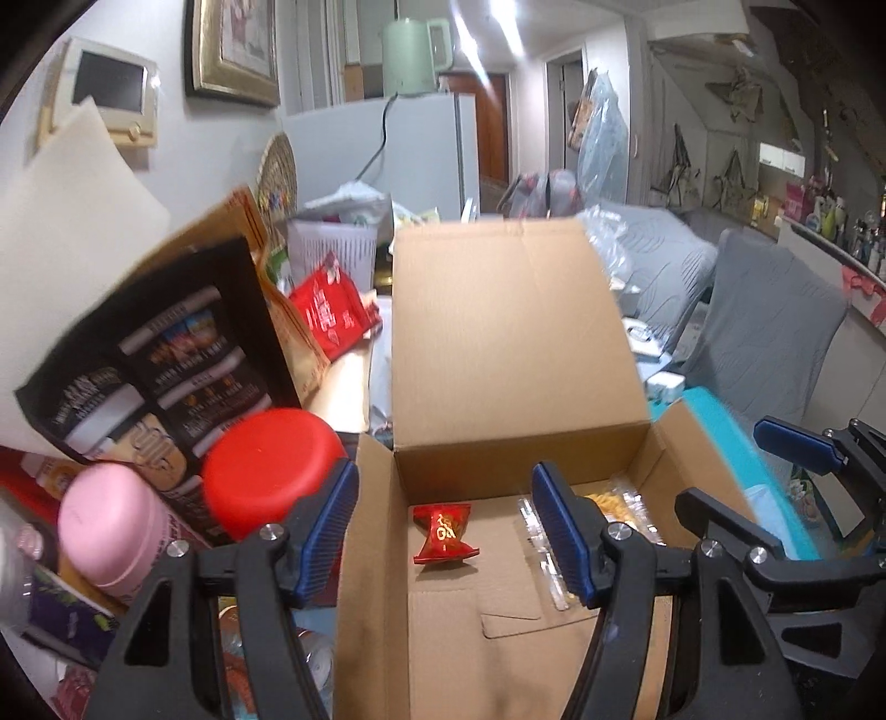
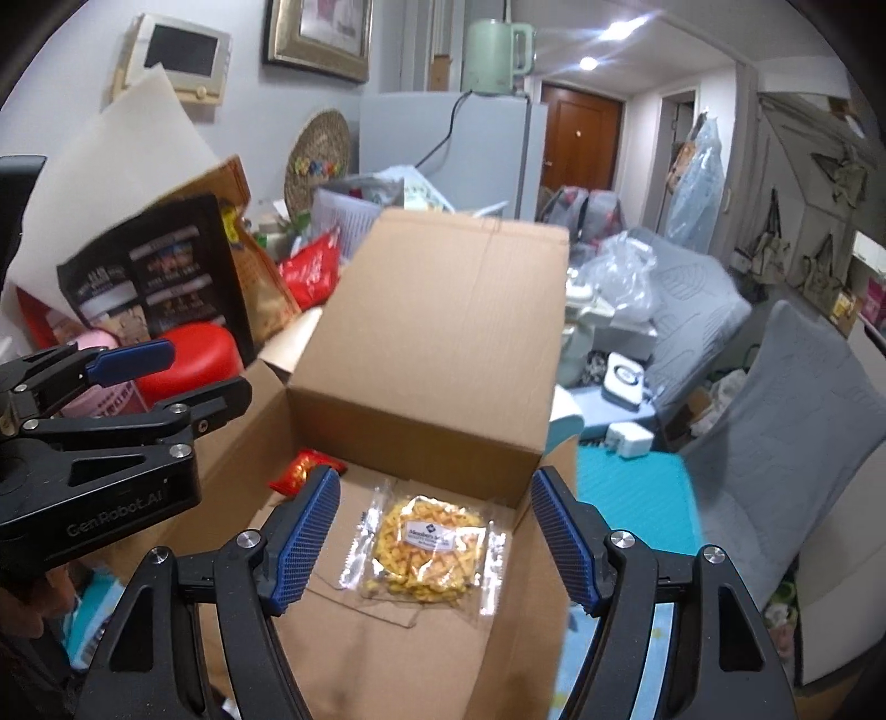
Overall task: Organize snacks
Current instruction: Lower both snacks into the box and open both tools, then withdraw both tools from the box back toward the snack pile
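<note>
Cardboard box (image 1: 515, 343) fills the frame's centre, flaps up. On its floor lie a red candy packet (image 1: 444, 533) at left and a clear packet of yellow crackers (image 2: 426, 545) at right. Left gripper (image 1: 443, 531) and right gripper (image 2: 437, 534) hover above, jaws parted, holding nothing.

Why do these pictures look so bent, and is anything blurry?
Both views come through fisheye lenses, so walls bow and corners go black. Left wrist view: the ceiling lights streak, and the red lid is soft. Right wrist view: the snack packet is slightly fuzzy.
</note>
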Motion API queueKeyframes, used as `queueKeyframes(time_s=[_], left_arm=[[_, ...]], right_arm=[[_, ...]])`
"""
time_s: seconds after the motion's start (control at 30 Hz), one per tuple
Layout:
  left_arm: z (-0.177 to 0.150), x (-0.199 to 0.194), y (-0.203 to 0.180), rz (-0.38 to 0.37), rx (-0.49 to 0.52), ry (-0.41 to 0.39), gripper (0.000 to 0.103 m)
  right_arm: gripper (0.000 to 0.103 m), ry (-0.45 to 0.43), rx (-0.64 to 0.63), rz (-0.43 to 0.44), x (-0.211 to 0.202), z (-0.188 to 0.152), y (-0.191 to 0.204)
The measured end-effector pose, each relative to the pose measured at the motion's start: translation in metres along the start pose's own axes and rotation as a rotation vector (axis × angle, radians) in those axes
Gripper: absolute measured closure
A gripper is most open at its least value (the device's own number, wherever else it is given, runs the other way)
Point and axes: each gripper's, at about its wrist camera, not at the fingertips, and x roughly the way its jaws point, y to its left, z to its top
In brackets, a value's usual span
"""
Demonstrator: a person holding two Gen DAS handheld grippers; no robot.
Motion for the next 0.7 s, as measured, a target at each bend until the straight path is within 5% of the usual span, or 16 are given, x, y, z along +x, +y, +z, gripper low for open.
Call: queueKeyframes(time_s=[0.7], left_arm=[[-0.025, -0.140, -0.013, -0.023, 0.016, -0.159, 0.038]], right_arm=[[0.028, -0.172, -0.018, -0.022, -0.136, -0.023, 0.017]])
